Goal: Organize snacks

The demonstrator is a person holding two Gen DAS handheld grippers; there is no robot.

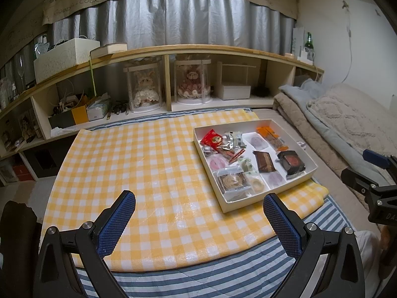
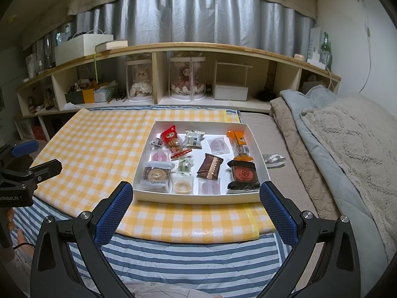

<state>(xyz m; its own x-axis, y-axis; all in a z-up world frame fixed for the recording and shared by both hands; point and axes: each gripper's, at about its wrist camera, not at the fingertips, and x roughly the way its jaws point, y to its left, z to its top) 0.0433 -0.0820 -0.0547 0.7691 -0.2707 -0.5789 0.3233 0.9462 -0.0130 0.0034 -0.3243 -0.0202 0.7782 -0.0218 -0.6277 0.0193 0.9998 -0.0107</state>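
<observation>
- Left wrist view: the left claw (image 1: pixel 199 207) hangs with its blue-padded fingers (image 1: pixel 119 219) wide apart and nothing between them, above the yellow checked cloth (image 1: pixel 129 164) that covers the surface.
- The white snack box (image 1: pixel 255 159) sits on the cloth toward the right and ahead of the claw, its near corner close to the right finger.
- Inside lie many wrapped snacks: a red packet (image 1: pixel 213 139) at the far left, a silver packet (image 1: pixel 235 137) beside it, an orange packet (image 1: pixel 271 136) along the far right, a brown packet (image 1: pixel 265 162) and a dark packet with a red disc (image 1: pixel 291 162) toward the near right.
- The right claw's body (image 1: pixel 372 186) shows at the right edge, over the bed.
- Right wrist view: the right claw (image 2: pixel 196 195) is spread open and empty, its fingers flanking the near wall of the snack box (image 2: pixel 198 195) without touching it.
- A round pastry in clear wrap (image 2: pixel 156 173) fills the near left corner; a small pale tart (image 2: pixel 182 187) lies just beside it.
- The orange packet (image 2: pixel 238 142) lies along the right wall.
- A striped blanket (image 2: pixel 186 258) lies under the cloth's near edge.
- The left claw's body (image 2: pixel 27 171) shows at the left edge.
</observation>
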